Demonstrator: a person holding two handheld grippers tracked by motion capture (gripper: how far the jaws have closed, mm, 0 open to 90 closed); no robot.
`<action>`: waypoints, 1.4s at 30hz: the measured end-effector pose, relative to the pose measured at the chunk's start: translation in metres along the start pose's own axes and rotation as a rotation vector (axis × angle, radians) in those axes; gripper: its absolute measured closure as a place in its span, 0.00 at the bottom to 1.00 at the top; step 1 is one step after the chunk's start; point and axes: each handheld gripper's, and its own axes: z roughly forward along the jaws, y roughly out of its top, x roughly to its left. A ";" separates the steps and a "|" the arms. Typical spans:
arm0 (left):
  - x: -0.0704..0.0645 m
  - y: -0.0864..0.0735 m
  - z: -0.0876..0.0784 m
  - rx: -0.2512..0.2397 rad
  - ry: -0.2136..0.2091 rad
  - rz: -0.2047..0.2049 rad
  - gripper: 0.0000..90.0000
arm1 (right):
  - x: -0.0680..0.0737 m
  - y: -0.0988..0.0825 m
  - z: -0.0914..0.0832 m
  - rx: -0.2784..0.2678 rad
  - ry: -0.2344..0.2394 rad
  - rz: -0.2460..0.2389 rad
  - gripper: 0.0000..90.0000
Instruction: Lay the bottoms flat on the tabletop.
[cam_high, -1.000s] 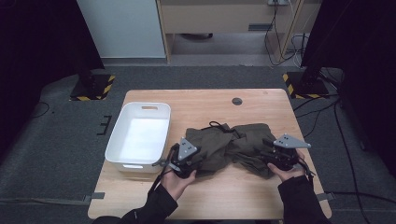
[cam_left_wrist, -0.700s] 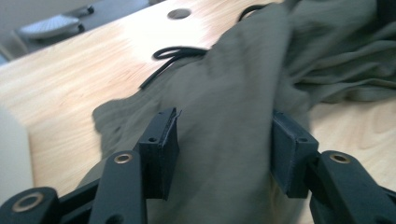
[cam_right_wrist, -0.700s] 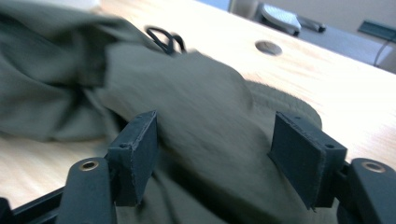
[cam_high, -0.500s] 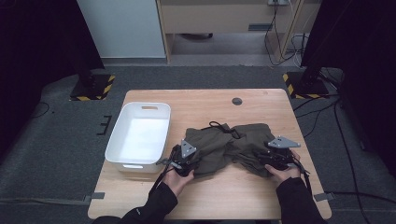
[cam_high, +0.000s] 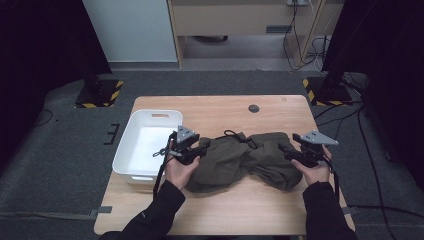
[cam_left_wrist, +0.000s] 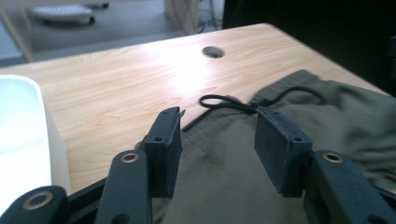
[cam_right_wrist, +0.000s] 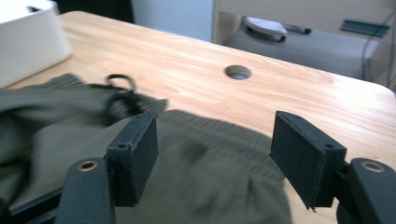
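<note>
**A:** What's on my table right now?

**B:** One olive-green garment (cam_high: 245, 160), soft woven cloth, bunched and creased in the middle of the wooden table (cam_high: 225, 107). It has a ribbed waistband and one black drawstring (cam_left_wrist: 224, 103) looped on the wood just past it.

**A:** And my grippers?

**B:** Two. The left gripper (cam_left_wrist: 217, 140) sits at the garment's left edge; its jaws have just been opening and stand apart, with the cloth below and between them but not pinched. The right gripper (cam_right_wrist: 215, 149) is at the garment's right edge, jaws also just opened wider, pads clear of the fabric under them. The pads are flat black blocks with a matte face.

**A:** Anything else I should count?

**B:** One white plastic tub (cam_high: 125, 160), rectangular with rounded corners and a handle slot, standing at the table's left edge just beside my left hand. One round cable hole (cam_high: 254, 108) in the pale grained tabletop, well behind the garment
</note>
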 end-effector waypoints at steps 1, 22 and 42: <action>0.001 -0.001 0.008 0.025 0.020 0.012 0.55 | -0.003 0.000 0.006 0.012 -0.009 0.011 0.35; 0.025 -0.043 0.077 0.226 0.107 -0.049 0.48 | -0.027 -0.032 0.055 0.242 -0.088 0.036 0.31; 0.019 -0.054 0.084 0.299 0.182 -0.043 0.79 | -0.028 -0.044 0.065 0.393 -0.098 0.013 0.84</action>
